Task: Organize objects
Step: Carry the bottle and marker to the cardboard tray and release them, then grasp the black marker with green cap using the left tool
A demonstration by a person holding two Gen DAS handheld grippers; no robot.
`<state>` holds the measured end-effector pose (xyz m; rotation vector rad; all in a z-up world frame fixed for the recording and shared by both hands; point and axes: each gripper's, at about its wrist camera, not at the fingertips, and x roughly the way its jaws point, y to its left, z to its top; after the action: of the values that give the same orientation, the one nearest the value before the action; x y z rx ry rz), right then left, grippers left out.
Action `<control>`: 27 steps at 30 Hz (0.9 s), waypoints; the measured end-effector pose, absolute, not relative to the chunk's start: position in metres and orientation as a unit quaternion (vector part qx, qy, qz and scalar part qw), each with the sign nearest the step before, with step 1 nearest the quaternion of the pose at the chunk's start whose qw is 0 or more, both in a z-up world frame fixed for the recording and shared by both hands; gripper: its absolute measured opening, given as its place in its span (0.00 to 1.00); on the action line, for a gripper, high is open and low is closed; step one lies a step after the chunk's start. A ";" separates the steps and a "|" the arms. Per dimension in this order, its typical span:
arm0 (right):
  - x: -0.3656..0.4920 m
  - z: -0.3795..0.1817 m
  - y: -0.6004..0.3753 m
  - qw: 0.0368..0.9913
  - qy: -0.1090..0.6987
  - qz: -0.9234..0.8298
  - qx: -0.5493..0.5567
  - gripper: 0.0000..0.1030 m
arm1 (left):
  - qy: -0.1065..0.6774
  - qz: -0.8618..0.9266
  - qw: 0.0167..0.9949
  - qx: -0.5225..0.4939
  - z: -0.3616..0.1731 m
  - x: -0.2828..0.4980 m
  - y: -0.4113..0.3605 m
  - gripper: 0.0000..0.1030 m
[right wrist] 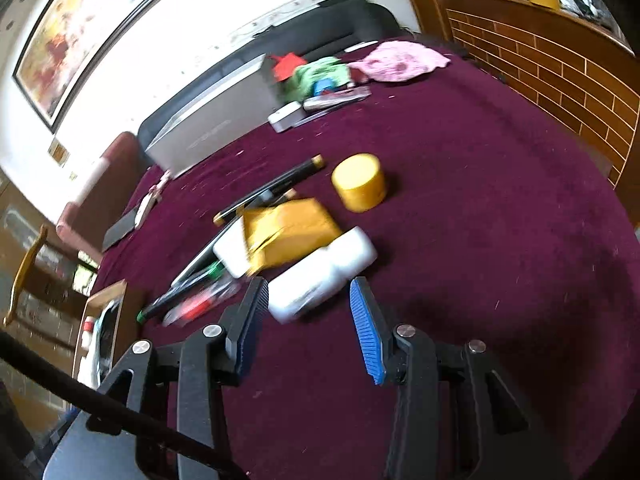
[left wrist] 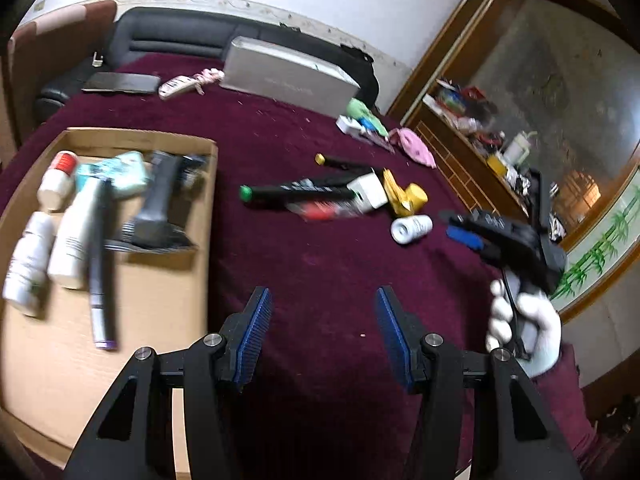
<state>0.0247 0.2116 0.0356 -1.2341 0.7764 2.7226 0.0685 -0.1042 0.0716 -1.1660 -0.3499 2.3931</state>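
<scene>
A cardboard box lies at the left on the maroon cloth and holds white bottles, a pen and a dark trimmer. My left gripper is open and empty over bare cloth right of the box. A loose pile lies mid-table: a green-capped marker, a yellow packet, a yellow jar and a small white bottle. My right gripper is open, its tips on either side of the near end of that white bottle. It also shows in the left wrist view.
A silver case stands at the back. A pink cloth, green items and a white box lie at the far right. A phone and remote lie back left. A wooden cabinet borders the right edge.
</scene>
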 end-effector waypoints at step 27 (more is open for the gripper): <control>0.010 0.012 0.214 -0.013 0.256 0.896 -0.364 0.52 | 0.190 0.856 0.186 -0.444 0.032 -0.073 -0.004 0.46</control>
<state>0.0104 0.2142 0.0123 -1.1517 0.8105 2.8366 -0.0729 -0.0042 0.0316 -1.2516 0.5340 2.4101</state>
